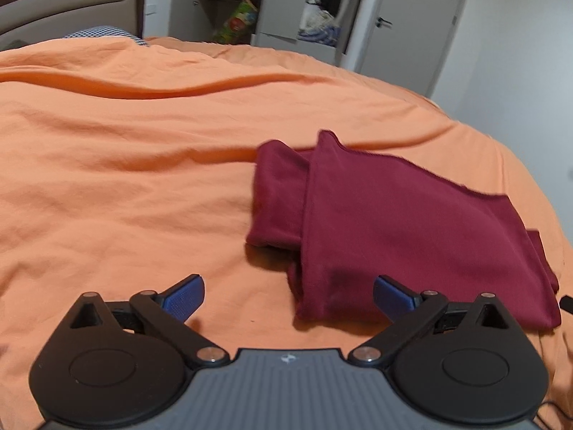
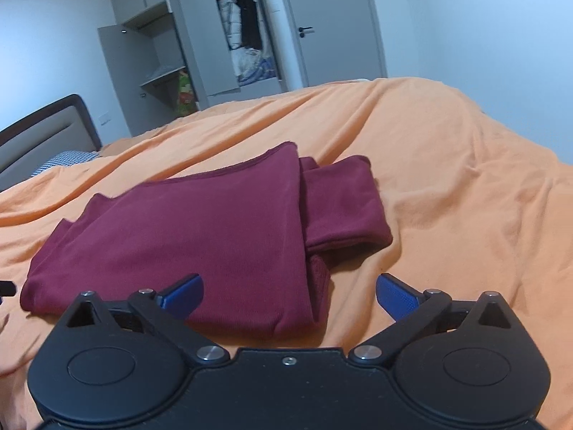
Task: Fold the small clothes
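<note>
Left claw (image 1: 288,299) gapes wide, nothing between its blue pads, angled down over the near left corner of one folded maroon garment (image 1: 394,222). Right claw (image 2: 290,297) gapes likewise above the garment's (image 2: 200,236) near right edge. Broad free orange bedspread (image 1: 125,179) stretches left; more lies right (image 2: 465,197).

A dark maroon garment (image 1: 404,229) lay folded on the orange bedcover (image 1: 143,179), its layers stacked into a roughly rectangular bundle. One broad smooth panel sat on top, with a hemmed edge along its far side. A narrower folded part, perhaps a sleeve, stuck out from beneath the panel on one side. The cloth lay flat, with nothing gripping it.
</note>
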Action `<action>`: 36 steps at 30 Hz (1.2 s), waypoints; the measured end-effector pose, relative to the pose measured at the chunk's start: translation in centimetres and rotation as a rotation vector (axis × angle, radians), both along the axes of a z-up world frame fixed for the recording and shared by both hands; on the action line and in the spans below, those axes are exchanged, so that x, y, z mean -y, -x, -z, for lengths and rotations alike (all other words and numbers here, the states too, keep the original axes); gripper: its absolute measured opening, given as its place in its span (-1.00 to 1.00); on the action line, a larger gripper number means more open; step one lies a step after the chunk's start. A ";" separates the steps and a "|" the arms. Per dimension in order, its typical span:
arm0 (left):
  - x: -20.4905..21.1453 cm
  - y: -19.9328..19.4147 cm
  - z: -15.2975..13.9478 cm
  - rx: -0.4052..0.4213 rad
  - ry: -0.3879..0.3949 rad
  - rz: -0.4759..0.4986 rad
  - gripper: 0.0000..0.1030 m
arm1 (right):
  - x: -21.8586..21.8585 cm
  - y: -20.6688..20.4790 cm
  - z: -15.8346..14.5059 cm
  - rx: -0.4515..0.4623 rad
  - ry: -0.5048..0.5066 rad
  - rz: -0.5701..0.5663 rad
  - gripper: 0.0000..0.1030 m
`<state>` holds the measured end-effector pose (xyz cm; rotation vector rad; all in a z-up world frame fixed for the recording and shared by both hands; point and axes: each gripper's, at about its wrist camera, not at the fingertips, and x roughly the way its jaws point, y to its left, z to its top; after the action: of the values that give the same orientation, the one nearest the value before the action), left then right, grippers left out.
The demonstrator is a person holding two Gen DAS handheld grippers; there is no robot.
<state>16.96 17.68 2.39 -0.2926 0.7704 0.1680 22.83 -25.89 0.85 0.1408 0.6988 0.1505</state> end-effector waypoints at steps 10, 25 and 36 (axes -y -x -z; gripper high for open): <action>-1.6 0.1 0.1 0.010 -0.017 -0.183 0.99 | -3.8 -2.6 -2.4 -0.063 0.223 0.124 0.99; -0.4 0.5 0.9 0.077 0.064 -0.111 0.99 | -10.2 -5.4 -3.6 -0.007 0.185 -0.044 0.99; 1.1 -1.4 3.0 0.020 0.089 -0.088 0.99 | -14.2 -10.2 -1.5 0.088 0.212 -0.206 0.99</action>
<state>18.34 16.58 -0.57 -0.4124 0.7471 0.2137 33.06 -11.66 2.37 -0.1412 0.6360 0.2764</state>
